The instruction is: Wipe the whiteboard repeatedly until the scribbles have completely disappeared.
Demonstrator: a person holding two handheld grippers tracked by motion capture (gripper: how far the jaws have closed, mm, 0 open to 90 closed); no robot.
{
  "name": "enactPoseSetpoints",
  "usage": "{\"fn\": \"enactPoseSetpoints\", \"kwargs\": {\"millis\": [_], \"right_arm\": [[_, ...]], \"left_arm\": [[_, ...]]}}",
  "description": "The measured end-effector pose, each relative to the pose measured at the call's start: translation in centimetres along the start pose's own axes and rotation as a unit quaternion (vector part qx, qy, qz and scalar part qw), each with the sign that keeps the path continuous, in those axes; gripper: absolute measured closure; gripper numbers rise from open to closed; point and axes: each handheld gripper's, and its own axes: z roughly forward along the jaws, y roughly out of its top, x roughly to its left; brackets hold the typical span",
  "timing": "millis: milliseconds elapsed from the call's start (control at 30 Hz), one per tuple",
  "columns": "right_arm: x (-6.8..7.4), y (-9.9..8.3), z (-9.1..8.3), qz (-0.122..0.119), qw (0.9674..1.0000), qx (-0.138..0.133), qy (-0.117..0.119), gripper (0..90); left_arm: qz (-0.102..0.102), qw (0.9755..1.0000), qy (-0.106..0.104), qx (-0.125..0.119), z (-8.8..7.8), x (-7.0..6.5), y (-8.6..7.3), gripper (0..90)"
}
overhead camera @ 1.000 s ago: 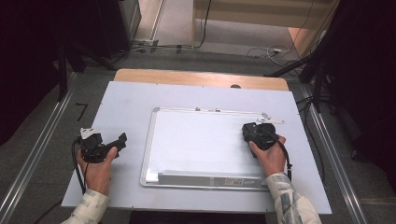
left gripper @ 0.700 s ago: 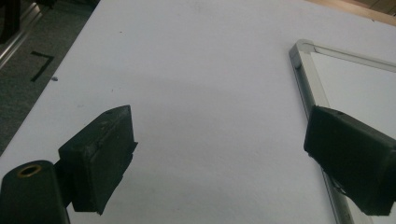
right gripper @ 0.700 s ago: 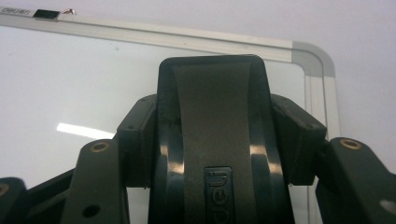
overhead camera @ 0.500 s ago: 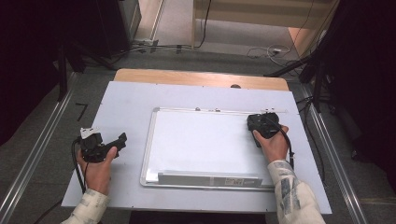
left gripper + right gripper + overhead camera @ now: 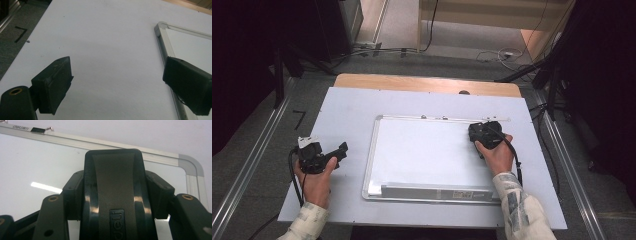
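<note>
A white-surfaced whiteboard (image 5: 422, 155) with a silver frame lies flat on the grey table. My right gripper (image 5: 484, 134) is over the board's far right corner, shut on a black eraser (image 5: 113, 195). In the right gripper view the eraser stands between the two jaws, just short of the board's top rail (image 5: 62, 140) and rounded corner (image 5: 192, 166). My left gripper (image 5: 339, 150) rests on the table left of the board. Its jaws stand wide open with nothing between them (image 5: 117, 80), and the board's near corner (image 5: 161, 26) is beside the right jaw.
A grey mat (image 5: 352, 110) covers the tabletop, with a strip of wood (image 5: 412, 82) at its far edge. A label strip (image 5: 437, 192) runs along the board's near edge. Metal rails (image 5: 247, 165) flank the table, and cables lie on the floor beyond.
My right hand has carried the eraser toward the board's far edge and then a little to the left. The left hand has kept still.
</note>
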Motion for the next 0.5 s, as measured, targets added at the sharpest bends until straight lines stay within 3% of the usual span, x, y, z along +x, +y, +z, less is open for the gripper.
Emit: {"fn": "enactPoseSetpoints", "kwargs": {"millis": [267, 500], "right_arm": [[0.3, -1.3, -1.3, 0.003, 0.9999, 0.000, 0.013, 38.5], [-0.2, -1.6, -3.3, 0.027, 0.9990, -0.020, 0.030, 38.5]], "left_arm": [[0.000, 1.0000, 0.000, 0.000, 0.0, -0.1, 0.0, 9.2], [0.001, 1.0000, 0.001, -0.001, 0.1, -0.1, 0.0, 9.2]]}}
